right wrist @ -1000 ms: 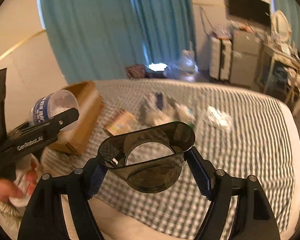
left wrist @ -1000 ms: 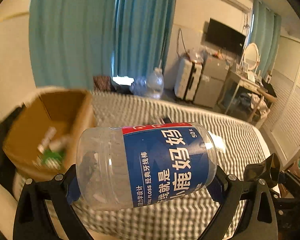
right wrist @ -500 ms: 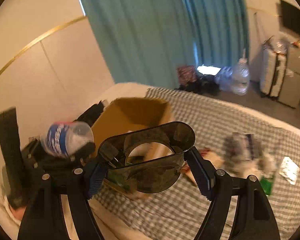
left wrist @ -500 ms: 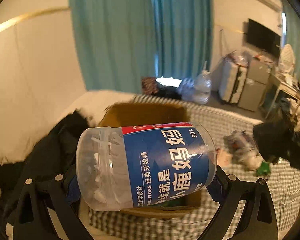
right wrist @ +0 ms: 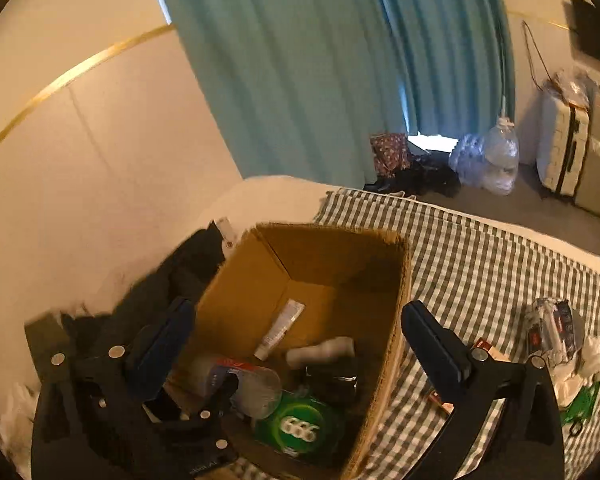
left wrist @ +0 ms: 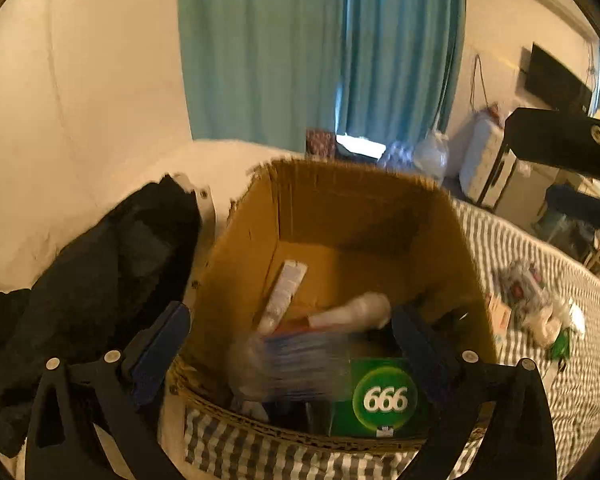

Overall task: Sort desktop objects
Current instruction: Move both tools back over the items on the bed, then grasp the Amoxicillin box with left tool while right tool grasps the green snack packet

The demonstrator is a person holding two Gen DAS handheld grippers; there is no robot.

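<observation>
An open cardboard box [left wrist: 236, 256] stands on the checked bedspread; it also shows in the right wrist view [right wrist: 396, 320]. My left gripper [left wrist: 290, 344] is open above it. The clear floss jar with the blue label [left wrist: 296, 364] is a blur inside the box, between the fingers but free of them; in the right wrist view the jar [right wrist: 240, 384] lies in the box. My right gripper [right wrist: 296, 340] is open over the box. The dark smoky cup [right wrist: 332, 376] lies inside, next to a green "666" pack [right wrist: 300, 428], a white tube [right wrist: 280, 330] and a white bottle [right wrist: 320, 352].
Dark clothing [left wrist: 100, 272] lies left of the box against the wall. Loose packets and wrappers [right wrist: 556, 336] lie on the bedspread [right wrist: 480, 264] to the right. Teal curtains, suitcases and water bottles stand beyond the bed.
Both grippers moved over the box and opened. The floss jar left my left gripper and the dark cup left my right gripper; both are now in the box.
</observation>
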